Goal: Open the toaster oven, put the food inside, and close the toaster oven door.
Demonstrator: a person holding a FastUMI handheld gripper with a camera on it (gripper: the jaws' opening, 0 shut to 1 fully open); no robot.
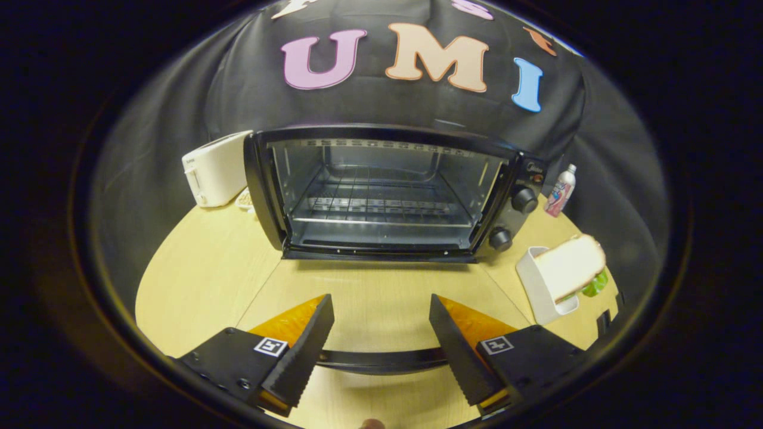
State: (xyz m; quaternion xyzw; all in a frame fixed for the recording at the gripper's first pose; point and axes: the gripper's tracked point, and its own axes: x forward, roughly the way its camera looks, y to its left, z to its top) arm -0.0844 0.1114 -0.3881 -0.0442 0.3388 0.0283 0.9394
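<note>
The black toaster oven (387,190) stands open at the back of the wooden table, and its wire rack (375,208) is bare. Its glass door (381,286) lies folded down flat toward me, with the black handle bar (381,360) running between my fingers close to their base. My gripper (380,301) is open above the door, holding nothing. A sandwich (569,268) of white bread with green leaves stands upright in a white holder (536,286), to the right of my right finger and in front of the oven's knobs (524,199).
A white pop-up toaster (214,170) sits left of the oven, with a small dish (244,199) tucked between them. A pink-labelled bottle (560,190) stands behind the sandwich holder. The table (202,280) has bare wood to the left of the door.
</note>
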